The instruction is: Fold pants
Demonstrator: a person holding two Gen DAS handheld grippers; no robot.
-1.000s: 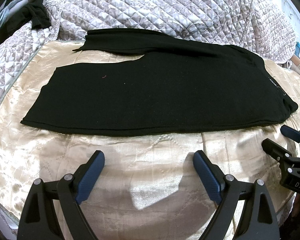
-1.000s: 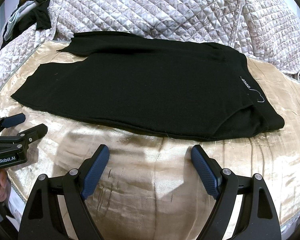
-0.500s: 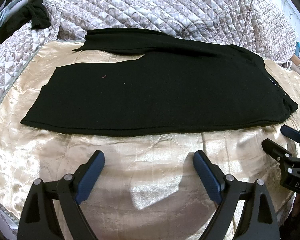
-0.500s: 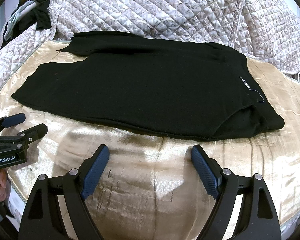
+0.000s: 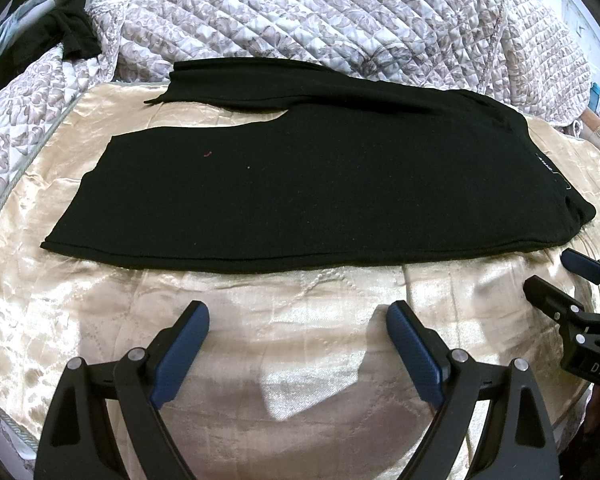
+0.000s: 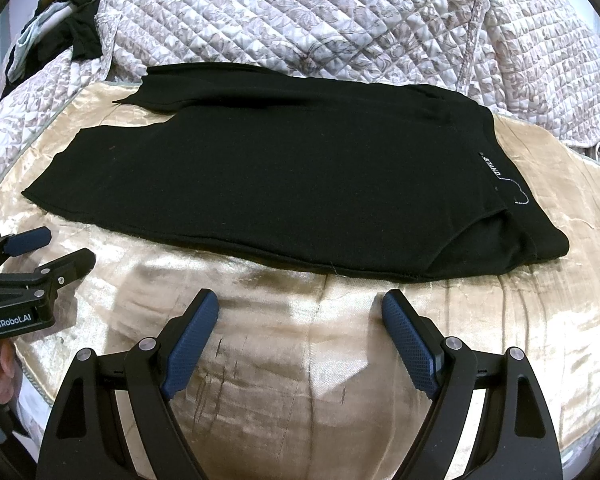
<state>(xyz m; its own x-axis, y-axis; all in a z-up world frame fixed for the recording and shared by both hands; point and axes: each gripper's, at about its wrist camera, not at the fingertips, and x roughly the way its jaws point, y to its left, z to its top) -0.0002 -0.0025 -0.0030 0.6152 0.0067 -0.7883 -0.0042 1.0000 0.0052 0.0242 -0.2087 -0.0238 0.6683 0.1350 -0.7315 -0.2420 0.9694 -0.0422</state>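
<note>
gold bedspread (image 5: pixel 100 320) | pants (image 5: pixel 320 184) flat beyond left gripper (image 5: pixel 298 334), right gripper (image 6: pixel 300 320) | both spread, empty

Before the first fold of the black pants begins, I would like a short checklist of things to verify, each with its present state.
1. Left gripper open and holding nothing: ok.
2. Right gripper open and holding nothing: ok.
3. Black pants lying flat on the gold satin cover: ok; far leg splays away at the hem end.
4. Waistband corner smooth: not ok; the near corner shows an extra layer folded under.
5. Near edge of the pants free to grasp, nothing lying on it: ok.
6. Far leg clear of the quilted blanket: cannot tell; its far edge lies right at the quilt.
</note>
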